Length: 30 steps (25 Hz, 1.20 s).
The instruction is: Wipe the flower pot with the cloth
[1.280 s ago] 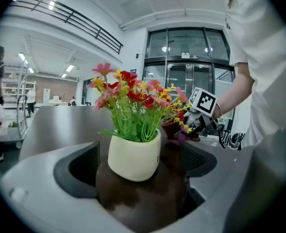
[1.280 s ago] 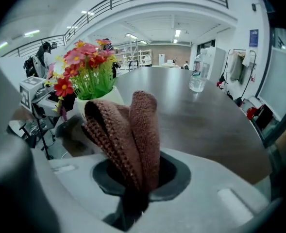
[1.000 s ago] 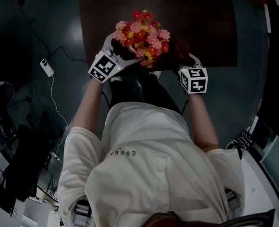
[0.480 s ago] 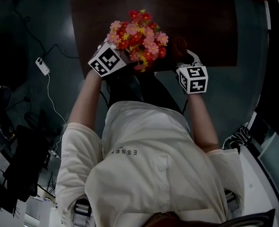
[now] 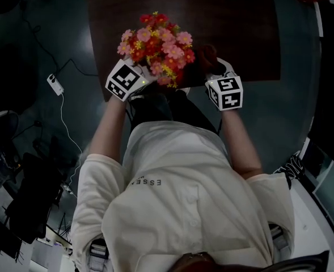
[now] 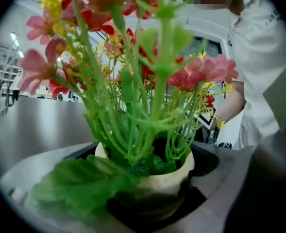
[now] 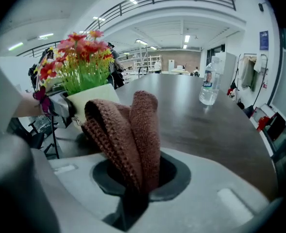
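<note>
1. Flower pot (image 6: 158, 177), cream-coloured, sat in the dark hollow between the left gripper's (image 5: 134, 79) two grey jaws, which were pressed against its sides.
2. From above the pot itself was hidden. Only the bunch of pink, red and yellow flowers (image 5: 155, 43) showed, spreading over the near edge of the dark table (image 5: 240, 33).
3. I could not tell whether the pot's base rested on the table or hung just off its edge.
4. A broad green leaf (image 6: 79, 183) lay blurred across the front of the left gripper view and covered part of the pot's rim.
5. The right gripper (image 5: 219, 77) had its jaws closed on a brown knitted cloth (image 7: 133, 130), whose folds stood up out of them.
6. In the right gripper view the cloth overlapped the pot's lower corner. Whether the two touched was not clear.
7. From the head view the cloth showed only as a dark reddish lump just right of the flowers.
8. A clear water bottle (image 7: 208, 86) stood upright farther along the table, well apart from the pot, and was cut off by the top edge of the head view.
9. The person's pale shirt (image 5: 184, 208) filled the lower part of the head view and hid the floor beneath.
</note>
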Each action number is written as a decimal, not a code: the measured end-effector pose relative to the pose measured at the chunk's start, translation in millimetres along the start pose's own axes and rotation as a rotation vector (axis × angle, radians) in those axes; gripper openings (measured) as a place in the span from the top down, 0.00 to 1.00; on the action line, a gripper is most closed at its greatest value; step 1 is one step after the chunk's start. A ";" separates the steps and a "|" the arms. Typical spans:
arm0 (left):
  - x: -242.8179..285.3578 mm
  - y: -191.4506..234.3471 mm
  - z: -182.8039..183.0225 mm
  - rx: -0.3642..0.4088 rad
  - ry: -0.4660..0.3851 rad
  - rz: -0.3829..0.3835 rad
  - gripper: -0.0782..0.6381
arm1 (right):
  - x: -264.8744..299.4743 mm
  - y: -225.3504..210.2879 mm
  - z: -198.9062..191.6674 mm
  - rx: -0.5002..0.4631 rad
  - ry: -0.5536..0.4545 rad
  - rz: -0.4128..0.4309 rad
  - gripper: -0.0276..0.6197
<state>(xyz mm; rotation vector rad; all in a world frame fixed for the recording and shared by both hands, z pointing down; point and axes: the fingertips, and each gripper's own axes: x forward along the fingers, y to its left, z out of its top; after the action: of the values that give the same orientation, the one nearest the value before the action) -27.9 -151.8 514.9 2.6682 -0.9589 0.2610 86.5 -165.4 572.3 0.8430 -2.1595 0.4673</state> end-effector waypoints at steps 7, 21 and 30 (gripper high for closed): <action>-10.8 0.0 68.7 -0.045 -0.033 0.037 0.10 | 4.4 38.8 69.7 -0.030 -0.156 0.094 0.89; -23.8 -8.2 153.2 -0.109 -0.184 0.100 0.10 | -31.7 116.5 135.1 -0.205 -0.340 0.280 0.89; -33.6 -18.7 165.1 -0.104 -0.223 0.109 0.10 | -37.5 162.2 130.2 -0.282 -0.353 0.368 0.89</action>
<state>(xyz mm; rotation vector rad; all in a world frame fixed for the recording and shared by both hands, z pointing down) -29.8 -173.0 346.7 2.5923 -1.1531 -0.0642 -75.5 -106.5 450.0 0.3915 -2.6457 0.1899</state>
